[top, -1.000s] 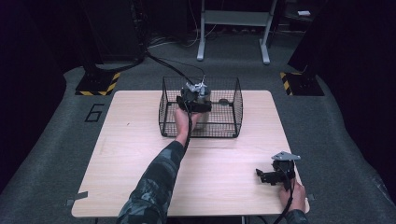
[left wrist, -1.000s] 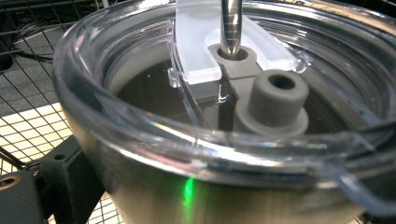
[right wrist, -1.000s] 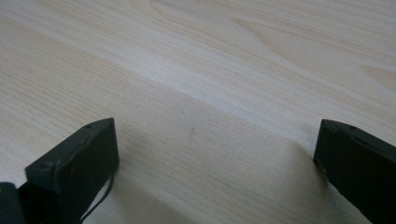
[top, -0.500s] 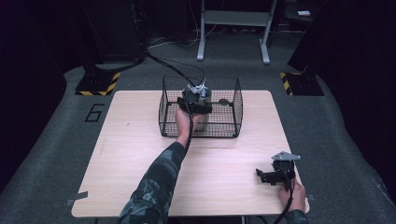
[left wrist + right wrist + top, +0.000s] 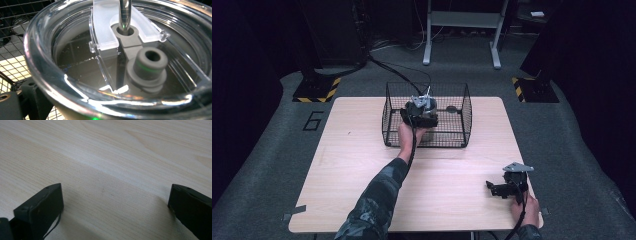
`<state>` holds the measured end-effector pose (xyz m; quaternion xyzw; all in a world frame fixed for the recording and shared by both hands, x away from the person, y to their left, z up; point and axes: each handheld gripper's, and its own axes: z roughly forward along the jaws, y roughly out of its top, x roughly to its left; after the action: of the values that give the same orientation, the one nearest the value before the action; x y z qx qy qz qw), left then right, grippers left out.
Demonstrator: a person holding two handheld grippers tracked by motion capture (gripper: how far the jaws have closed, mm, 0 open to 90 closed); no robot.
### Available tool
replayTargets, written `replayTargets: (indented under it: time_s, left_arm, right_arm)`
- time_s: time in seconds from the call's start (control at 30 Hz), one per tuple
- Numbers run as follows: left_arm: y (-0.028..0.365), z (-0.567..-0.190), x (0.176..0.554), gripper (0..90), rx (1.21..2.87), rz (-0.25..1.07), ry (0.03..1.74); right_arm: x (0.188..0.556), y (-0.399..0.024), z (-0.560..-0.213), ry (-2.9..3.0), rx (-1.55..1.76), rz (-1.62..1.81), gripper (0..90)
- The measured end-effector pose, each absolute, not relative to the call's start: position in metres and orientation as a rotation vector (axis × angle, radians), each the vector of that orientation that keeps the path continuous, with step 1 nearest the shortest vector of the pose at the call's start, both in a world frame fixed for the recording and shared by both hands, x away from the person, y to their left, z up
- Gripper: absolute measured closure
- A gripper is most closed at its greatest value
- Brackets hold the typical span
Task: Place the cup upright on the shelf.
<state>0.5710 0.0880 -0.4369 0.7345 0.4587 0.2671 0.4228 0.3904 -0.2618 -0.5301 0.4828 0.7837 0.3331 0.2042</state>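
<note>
In the left gripper view a tumbler with a clear lid (image 5: 75, 62) sits right in front of the camera, and a metal straw (image 5: 124, 15) runs through the grey stopper (image 5: 147, 66). My left gripper (image 5: 419, 114) hangs inside the black wire basket (image 5: 464, 117), shut on the tumbler. One of its fingers (image 5: 30, 97) lies against the cup's side and the other is hidden by the lid. My right gripper (image 5: 493, 189) rests on the wooden table (image 5: 362, 165) near its front right corner. It is open (image 5: 115, 202), with bare wood between the jaws.
A small dark thing (image 5: 452, 108) lies on the basket floor, right of the left gripper. The basket stands at the table's far middle. Black-and-yellow weighted bases (image 5: 317, 89) and a metal stand (image 5: 462, 30) are on the floor beyond the table.
My left gripper has sunk slightly lower into the basket, toward its near side. The right gripper has not moved.
</note>
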Motion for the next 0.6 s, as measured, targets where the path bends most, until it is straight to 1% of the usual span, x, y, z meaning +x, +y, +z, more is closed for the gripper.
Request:
replayTargets:
  time_s: [0.17, 0.23, 0.33, 0.6]
  left_arm:
    - [0.089, -0.437, 0.570, 3.6, 1.823, 0.661, 1.153]
    - [0.090, -0.436, 0.569, 3.2, 1.827, 0.677, 1.143]
    - [0.091, -0.432, 0.566, 0.3, 1.819, 0.653, 1.121]
    - [0.107, -0.415, 0.556, 0.0, 1.827, 0.571, 1.099]
  right_arm:
    - [0.390, -0.262, -0.530, 2.186, 1.346, 0.929, 0.0]
    - [0.390, -0.262, -0.530, 2.186, 1.346, 0.929, 0.0]
    - [0.390, -0.262, -0.530, 2.186, 1.346, 0.929, 0.0]
    - [0.391, -0.262, -0.530, 2.187, 1.344, 0.929, 0.0]
